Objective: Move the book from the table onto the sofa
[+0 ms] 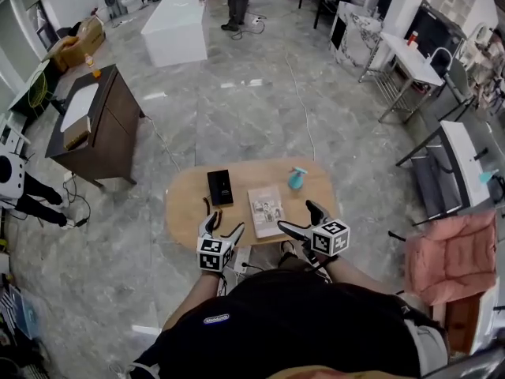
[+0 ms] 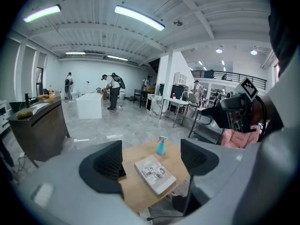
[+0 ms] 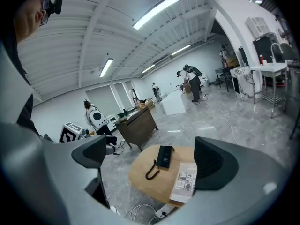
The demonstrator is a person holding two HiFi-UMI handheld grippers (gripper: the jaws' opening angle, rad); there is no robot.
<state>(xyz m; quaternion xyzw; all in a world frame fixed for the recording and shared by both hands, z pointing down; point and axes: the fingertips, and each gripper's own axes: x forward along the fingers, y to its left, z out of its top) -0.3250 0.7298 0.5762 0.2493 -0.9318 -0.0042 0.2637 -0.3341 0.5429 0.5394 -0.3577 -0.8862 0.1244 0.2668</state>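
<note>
Book flat on the oval wooden table, centre of the head view near the lower edge — between black phone and blue spray bottle. Left gripper and right gripper flank it — both jaws wide apart, holding nothing.

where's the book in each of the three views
Head view: the book lies just below centre, at the near edge of the table.
Left gripper view: the book is low in the centre, seen between the open jaws.
Right gripper view: the book is low and right of centre, beside the right-hand jaw.
Shared landmark: the oval wooden table under it, visible in all three.
</note>
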